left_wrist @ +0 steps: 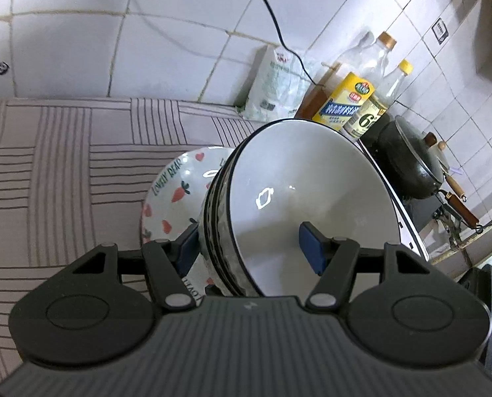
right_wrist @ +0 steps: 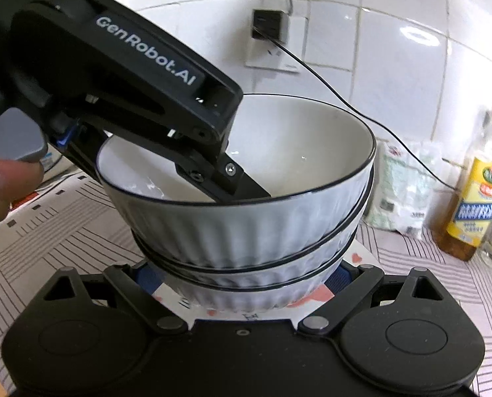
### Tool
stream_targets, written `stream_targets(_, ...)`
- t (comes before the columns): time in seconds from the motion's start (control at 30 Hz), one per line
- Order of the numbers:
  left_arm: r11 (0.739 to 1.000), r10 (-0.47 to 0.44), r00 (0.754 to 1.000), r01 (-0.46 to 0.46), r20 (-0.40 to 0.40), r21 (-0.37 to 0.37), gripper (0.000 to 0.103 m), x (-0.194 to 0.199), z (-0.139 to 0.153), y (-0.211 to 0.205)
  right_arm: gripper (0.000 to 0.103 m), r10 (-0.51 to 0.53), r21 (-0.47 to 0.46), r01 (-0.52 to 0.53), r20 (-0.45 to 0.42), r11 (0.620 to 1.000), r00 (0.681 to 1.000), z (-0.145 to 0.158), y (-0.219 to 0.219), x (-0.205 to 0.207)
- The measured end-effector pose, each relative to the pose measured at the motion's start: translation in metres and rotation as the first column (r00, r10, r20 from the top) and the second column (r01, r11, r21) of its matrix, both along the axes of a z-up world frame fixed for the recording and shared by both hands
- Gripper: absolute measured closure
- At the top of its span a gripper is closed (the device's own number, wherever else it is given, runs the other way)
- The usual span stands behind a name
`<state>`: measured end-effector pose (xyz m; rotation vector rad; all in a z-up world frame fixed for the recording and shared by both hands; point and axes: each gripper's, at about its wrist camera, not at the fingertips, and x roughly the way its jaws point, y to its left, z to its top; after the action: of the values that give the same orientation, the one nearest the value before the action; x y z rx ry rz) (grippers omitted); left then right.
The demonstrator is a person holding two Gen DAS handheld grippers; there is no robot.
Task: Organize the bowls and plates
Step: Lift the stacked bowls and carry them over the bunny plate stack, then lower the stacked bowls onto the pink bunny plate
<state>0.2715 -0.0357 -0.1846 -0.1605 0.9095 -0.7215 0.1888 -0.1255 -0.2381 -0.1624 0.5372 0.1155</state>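
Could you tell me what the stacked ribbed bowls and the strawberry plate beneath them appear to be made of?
The stacked ribbed bowls look like glazed ceramic: glossy white, with sharp light reflections inside, fluted walls and thin dark rim lines. The strawberry plate also looks like glazed ceramic, smooth and shiny under printed strawberries and lettering, though melamine cannot be ruled out by look alone.

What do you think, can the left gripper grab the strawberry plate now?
Probably not: its fingers look busy gripping the bowls, which sit over much of the plate.
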Motion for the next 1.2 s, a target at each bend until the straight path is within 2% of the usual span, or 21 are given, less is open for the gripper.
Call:
stream_targets(0.33,0.999,-0.004,0.999,0.005,-0.037,0.036,0.040,0.012,-0.022,-0.019,0.006,-0.031,0.021,0.032,-0.048,0.999,0.998,-0.016,-0.013,0.010)
stream_targets(0.53,0.999,0.005,0.998,-0.003,-0.067,0.032,0.040,0.018,-0.030,-0.020,0.006,-0.035,0.036,0.037,-0.067,0.999,0.997,-0.017,-0.016,0.018)
stream_targets(0.93,0.999,0.024,0.998,-0.022,-0.056,0.027,0.040,0.015,-0.032,-0.020,0.006,-0.040,0.062,0.046,-0.088,0.997,0.995,-0.013,-0.020,0.021)
stream_targets(1.03,0.999,0.018,0.999,-0.017,-0.045,0.034,0.039,0.013,-0.032,-0.020,0.006,-0.049,0.059,0.055,-0.106,0.997,0.993,-0.010,-0.020,0.020)
stream_targets(1.2,0.993,0.028,0.998,-0.034,0.056,0.117,0.038,0.003,-0.018,-0.021,0.007,-0.052,0.086,0.062,-0.113,0.994,0.992,-0.004,-0.023,0.012)
